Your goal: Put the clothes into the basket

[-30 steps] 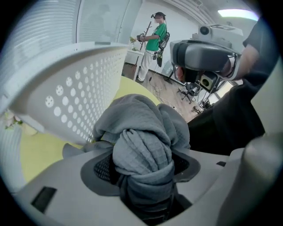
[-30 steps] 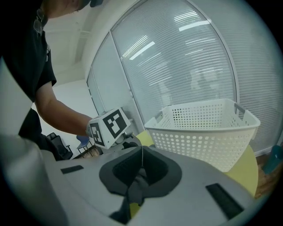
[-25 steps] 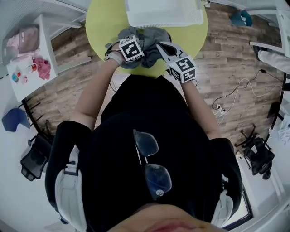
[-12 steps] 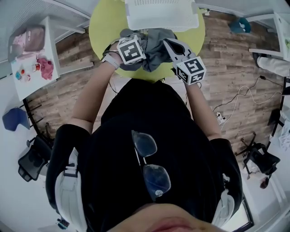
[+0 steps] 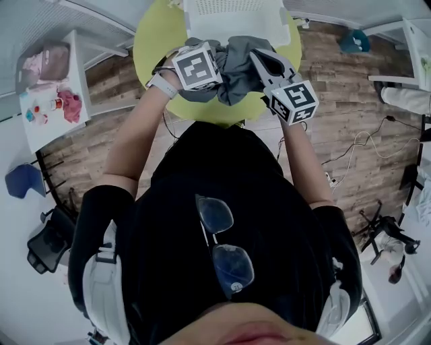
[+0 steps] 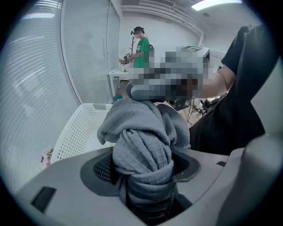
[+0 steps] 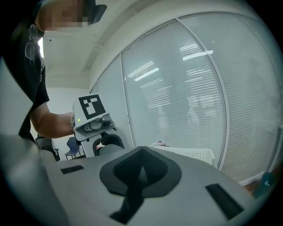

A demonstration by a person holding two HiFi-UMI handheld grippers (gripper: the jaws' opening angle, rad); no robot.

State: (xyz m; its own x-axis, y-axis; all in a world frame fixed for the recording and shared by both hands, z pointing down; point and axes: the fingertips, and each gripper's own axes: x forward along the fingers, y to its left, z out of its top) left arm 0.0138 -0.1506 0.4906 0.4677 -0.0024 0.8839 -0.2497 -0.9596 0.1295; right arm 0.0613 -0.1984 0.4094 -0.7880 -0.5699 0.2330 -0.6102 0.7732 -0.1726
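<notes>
Left tongs (image 6: 143, 185) clamped on a bunched grey garment (image 6: 141, 145), top centre, just beside the white laundry basket (image 5: 232, 17). Right tongs (image 7: 140, 152) pinched together, empty.

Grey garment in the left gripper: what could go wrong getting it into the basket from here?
1. Only the left gripper clamps the grey garment; the right gripper is shut, empty, so loose folds could drape over the basket rim.
2. The clamped part is a thick bunch and might slip out.

Arms (image 5: 135, 145) forward, left hand-held gripper (image 6: 143, 174) clamps grey cloth (image 6: 141, 132) while right hand-held gripper (image 7: 140, 165) is closed.
</notes>
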